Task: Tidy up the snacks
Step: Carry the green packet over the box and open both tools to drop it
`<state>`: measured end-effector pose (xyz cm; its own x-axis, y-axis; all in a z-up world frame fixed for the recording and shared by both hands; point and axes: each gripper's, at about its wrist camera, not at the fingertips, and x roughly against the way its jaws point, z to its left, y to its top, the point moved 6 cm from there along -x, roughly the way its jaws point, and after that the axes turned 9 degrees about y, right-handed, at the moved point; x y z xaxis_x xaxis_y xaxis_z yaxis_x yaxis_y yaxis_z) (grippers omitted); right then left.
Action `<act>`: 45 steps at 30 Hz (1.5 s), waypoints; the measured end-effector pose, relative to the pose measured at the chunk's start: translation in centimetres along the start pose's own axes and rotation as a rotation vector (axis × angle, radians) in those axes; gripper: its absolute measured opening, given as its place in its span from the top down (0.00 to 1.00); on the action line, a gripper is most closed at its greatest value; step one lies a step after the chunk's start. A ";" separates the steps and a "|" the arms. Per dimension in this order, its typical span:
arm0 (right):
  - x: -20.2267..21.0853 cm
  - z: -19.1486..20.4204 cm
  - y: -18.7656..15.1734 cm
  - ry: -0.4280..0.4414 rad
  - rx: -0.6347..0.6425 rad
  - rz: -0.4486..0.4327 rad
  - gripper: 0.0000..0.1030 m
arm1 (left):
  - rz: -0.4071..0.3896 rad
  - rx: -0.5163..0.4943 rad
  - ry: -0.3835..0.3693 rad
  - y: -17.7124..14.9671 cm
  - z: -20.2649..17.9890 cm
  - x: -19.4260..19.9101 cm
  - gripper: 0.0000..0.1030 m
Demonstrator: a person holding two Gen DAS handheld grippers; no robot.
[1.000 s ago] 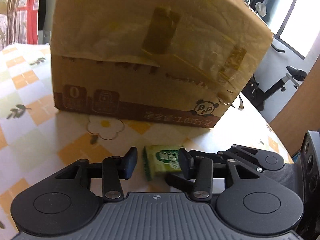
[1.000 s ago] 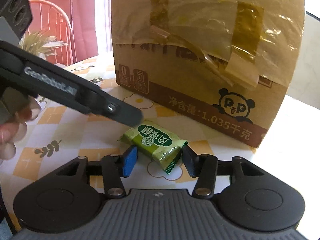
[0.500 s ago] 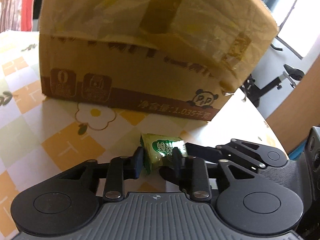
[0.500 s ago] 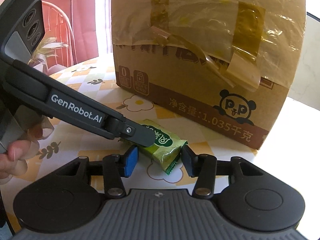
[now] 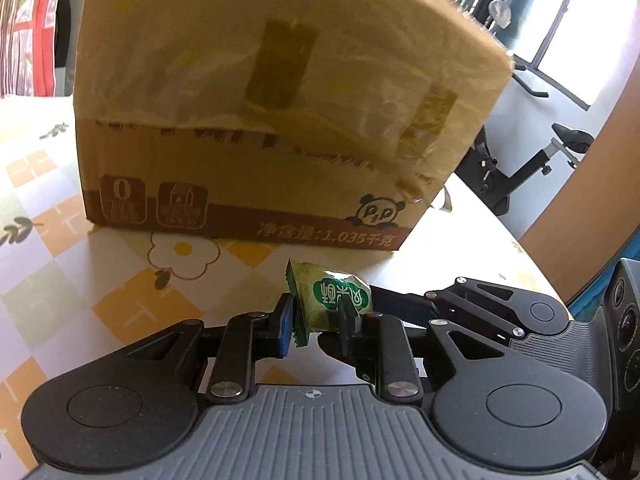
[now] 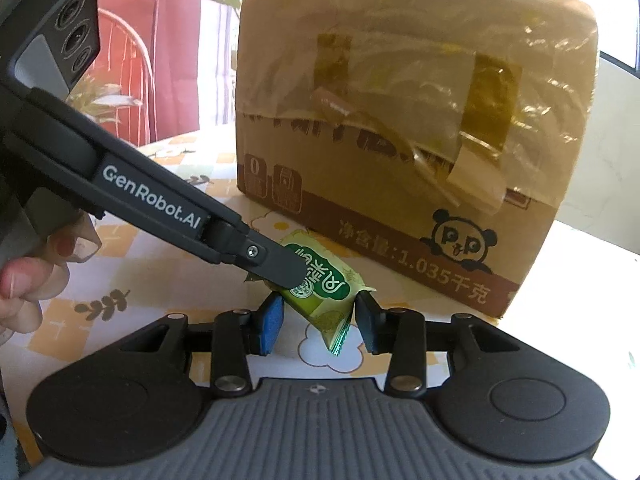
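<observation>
A small green snack packet [image 5: 336, 306] with white lettering is pinched between my left gripper's [image 5: 316, 320] two pads and held just above the table. In the right wrist view the same packet [image 6: 324, 292] hangs tilted from the left gripper's finger [image 6: 276, 264], which reaches in from the left. My right gripper [image 6: 320, 324] is open, its pads on either side of the packet's lower end without clamping it. A taped cardboard box [image 5: 280, 120] with a panda logo stands right behind; it also shows in the right wrist view [image 6: 400, 140].
The table [image 5: 80, 280] has a cloth with orange checks and flowers. Its right edge [image 5: 500, 232] curves close by, with an exercise bike [image 5: 532, 160] on the floor beyond. A hand [image 6: 36, 264] holds the left gripper. A red chair [image 6: 128, 80] stands behind the table.
My left gripper closed on the green packet and lifted it off the table, tilting it. The right gripper stayed open around it.
</observation>
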<state>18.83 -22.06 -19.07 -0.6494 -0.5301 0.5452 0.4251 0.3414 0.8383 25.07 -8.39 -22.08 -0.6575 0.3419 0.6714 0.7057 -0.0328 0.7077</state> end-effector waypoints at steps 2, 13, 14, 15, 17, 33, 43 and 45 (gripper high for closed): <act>0.7 0.2 0.6 -0.008 0.004 -0.015 0.60 | -0.023 -0.001 -0.010 0.5 -0.3 0.9 0.76; 7.1 -0.6 9.9 -0.062 0.070 -0.164 0.60 | -0.261 -0.051 -0.082 8.9 -2.9 8.4 0.76; 7.8 -0.7 11.0 -0.067 0.082 -0.183 0.60 | -0.288 -0.055 -0.083 9.9 -3.3 9.1 0.76; 8.4 -0.9 12.3 -0.070 0.093 -0.198 0.60 | -0.311 -0.067 -0.081 11.0 -3.6 9.7 0.76; 9.2 -1.7 14.6 -0.077 0.126 -0.216 0.60 | -0.349 -0.101 -0.073 13.0 -4.3 10.4 0.76; 2.6 -11.7 20.9 -0.133 0.096 -0.080 0.60 | -0.284 -0.199 0.019 21.5 -6.8 2.8 0.76; 0.1 -13.5 19.9 -0.141 -0.014 0.024 0.59 | -0.219 -0.140 0.057 21.7 -5.7 0.4 0.72; 0.0 -13.7 20.0 -0.160 -0.036 0.036 0.59 | -0.221 -0.132 0.081 22.0 -5.3 0.6 0.62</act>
<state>35.92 -25.89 -2.36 -0.7242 -0.3871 0.5707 0.4701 0.3284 0.8192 38.79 -13.92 -4.86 -0.8143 0.2784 0.5094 0.5060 -0.0897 0.8579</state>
